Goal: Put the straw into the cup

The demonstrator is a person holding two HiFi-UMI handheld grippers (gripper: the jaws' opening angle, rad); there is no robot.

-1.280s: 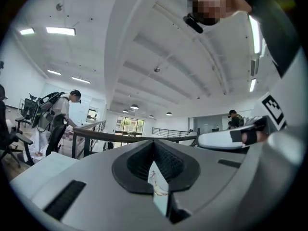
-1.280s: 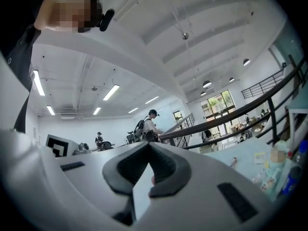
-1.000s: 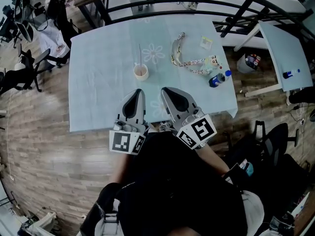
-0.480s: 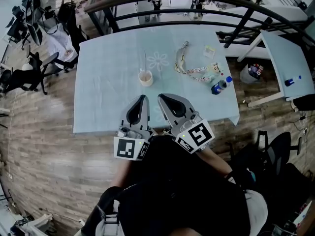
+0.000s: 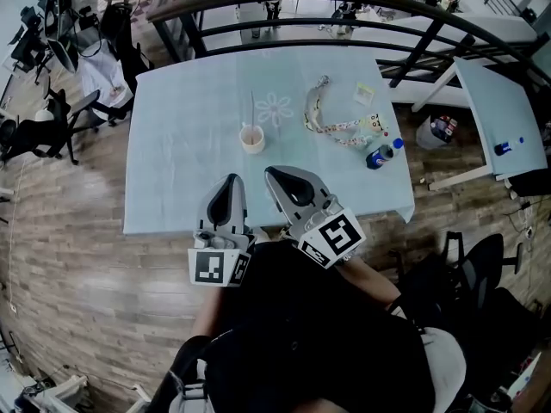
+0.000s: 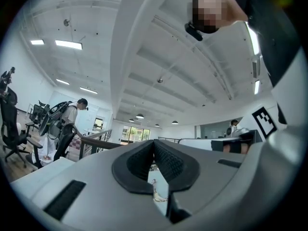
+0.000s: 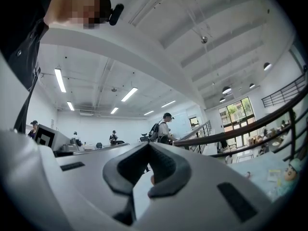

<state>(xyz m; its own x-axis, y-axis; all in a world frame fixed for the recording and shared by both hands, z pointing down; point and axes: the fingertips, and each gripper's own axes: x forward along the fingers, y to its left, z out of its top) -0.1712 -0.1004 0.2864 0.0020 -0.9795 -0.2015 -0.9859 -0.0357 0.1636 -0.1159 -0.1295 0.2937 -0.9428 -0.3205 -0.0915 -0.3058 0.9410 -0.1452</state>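
Low and left of centre, the left gripper (image 5: pixel 231 179) hangs over the near edge of the pale blue table (image 5: pixel 172 162). Its jaws are pressed together on nothing, I'd guess because no pick is under way. Just beyond stands the small white paper cup (image 5: pixel 252 138). The thin pale straw (image 5: pixel 252 108) runs up the frame from its far rim, but I cannot tell whether it sits inside or lies behind. The right gripper (image 5: pixel 269 172) alongside is likewise closed and empty. Further right, a patterned fabric lanyard (image 5: pixel 331 120) and a dark plastic bottle with a blue cap (image 5: pixel 380 156) lie well apart from the cup, out of the working path.
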